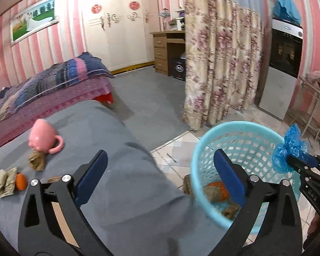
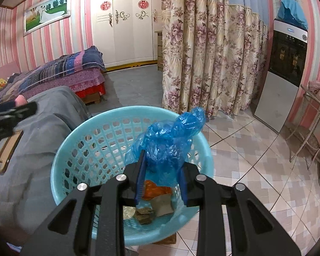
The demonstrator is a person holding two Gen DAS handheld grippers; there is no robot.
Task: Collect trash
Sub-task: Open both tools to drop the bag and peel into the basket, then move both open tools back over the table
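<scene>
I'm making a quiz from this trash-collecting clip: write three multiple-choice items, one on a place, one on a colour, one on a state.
1. Where is the pink mug?
A. on the grey cover
B. in the basket
C. on the tiled floor

2. What colour is the crumpled plastic bag?
A. red
B. blue
C. white

3. How is the left tool?
A. shut on paper
B. shut on the mug
C. open, holding nothing

Key:
1 A: the pink mug lies on the grey cover.
2 B: the right tool grips the blue crumpled plastic bag over the basket.
3 C: the left tool has spread fingers, nothing between.
</scene>
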